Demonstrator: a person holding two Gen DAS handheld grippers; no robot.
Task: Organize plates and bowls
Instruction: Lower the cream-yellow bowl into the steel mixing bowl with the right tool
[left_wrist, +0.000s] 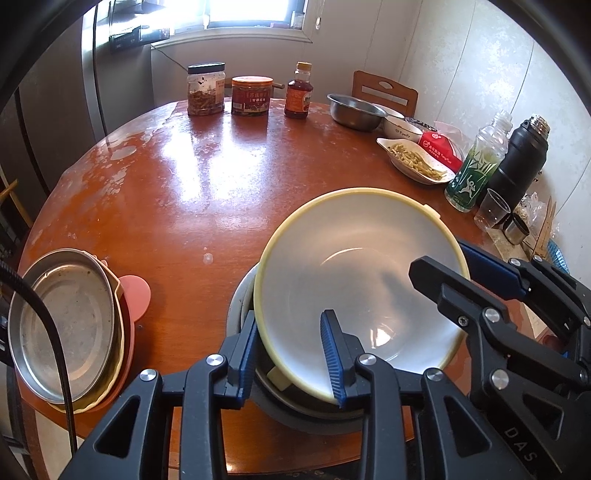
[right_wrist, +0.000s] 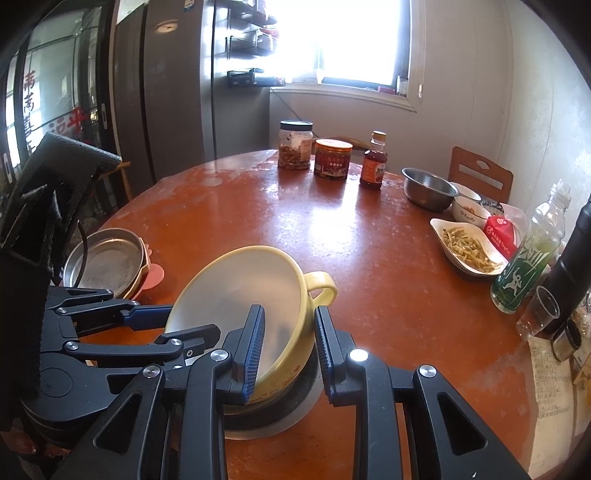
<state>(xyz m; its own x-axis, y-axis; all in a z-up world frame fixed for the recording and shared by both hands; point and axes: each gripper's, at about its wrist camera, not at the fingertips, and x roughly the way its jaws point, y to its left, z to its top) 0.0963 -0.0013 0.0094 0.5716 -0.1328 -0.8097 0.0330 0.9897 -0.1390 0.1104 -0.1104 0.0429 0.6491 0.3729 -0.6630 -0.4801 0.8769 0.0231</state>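
A pale yellow bowl (left_wrist: 354, 295) with a smooth white inside and a looped handle sits tilted in a grey metal bowl (right_wrist: 295, 402) near the front edge of the round, glossy red-brown wooden table (left_wrist: 177, 192), whose lacquer is worn to whitish patches toward the far side. The left gripper (left_wrist: 291, 354), black with ribbed blue pads, straddles the yellow bowl's near rim, one pad outside the wall and one inside; the pads stand close to the rim, but whether they press on it cannot be told. The right gripper (right_wrist: 290, 350) straddles the rim on the handle side in the same way, one pad inside, the other outside by the handle, and here too contact is hard to judge. The grey bowl is mostly hidden under the yellow one, only its lower curve showing. At the table's left lies a stack of plates (left_wrist: 66, 332): a dull, scratched steel plate on top, a cream fluted dish beneath, and a pink piece at the bottom, largely covered and partly crossed by a black cable. Far across stand a steel bowl (left_wrist: 352, 110), a white dish of pale strips (left_wrist: 413, 158), three jars and bottles in a row, and a black flask cut partly by the frame edge.
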